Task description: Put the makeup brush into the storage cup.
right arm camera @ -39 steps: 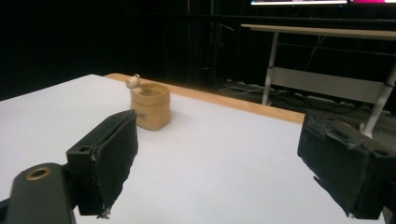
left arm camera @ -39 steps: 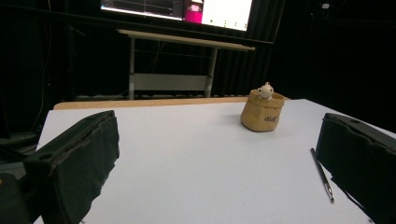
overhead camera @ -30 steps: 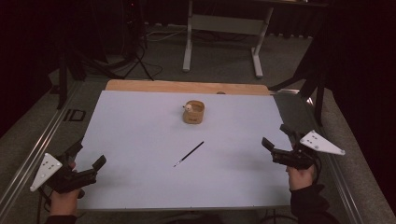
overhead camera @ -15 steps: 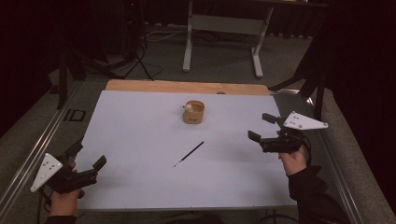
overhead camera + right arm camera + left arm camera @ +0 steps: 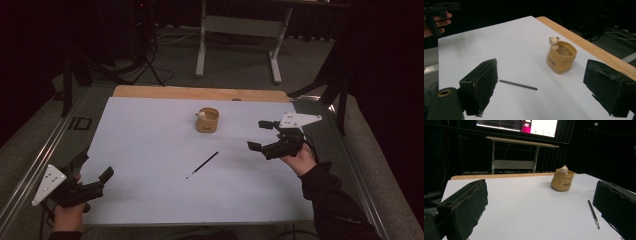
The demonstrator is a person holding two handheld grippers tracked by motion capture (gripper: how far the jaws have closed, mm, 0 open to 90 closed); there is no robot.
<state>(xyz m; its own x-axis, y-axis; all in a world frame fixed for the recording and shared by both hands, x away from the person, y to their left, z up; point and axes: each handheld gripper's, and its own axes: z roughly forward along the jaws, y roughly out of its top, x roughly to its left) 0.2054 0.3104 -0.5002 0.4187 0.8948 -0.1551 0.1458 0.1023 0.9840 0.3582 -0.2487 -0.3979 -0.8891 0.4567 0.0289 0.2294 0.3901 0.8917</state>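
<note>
A small tan pouch-shaped holder [image 5: 207, 120] with a little bear figure [image 5: 201, 115] on its rim stands near the table's far middle. A thin dark pen [image 5: 202, 165] lies on the white sheet in front of it. My right gripper [image 5: 259, 135] hovers open to the right of the pen, above the sheet, jaws pointing left. In the right gripper view the holder [image 5: 561, 59] and pen [image 5: 517, 84] lie between its jaws. My left gripper [image 5: 93, 167] rests open at the near left edge. Its view shows the holder [image 5: 562, 181] and pen [image 5: 593, 214] ahead.
The white sheet [image 5: 150, 150] covers the table, with a wooden strip [image 5: 200, 93] along the far edge. A metal rail [image 5: 40, 160] runs down the left side. Behind stands a white-legged desk [image 5: 240, 25] on grey floor.
My right gripper has risen from the table's right edge and moved left and forward, toward the pen and holder. The left gripper has stayed put.
</note>
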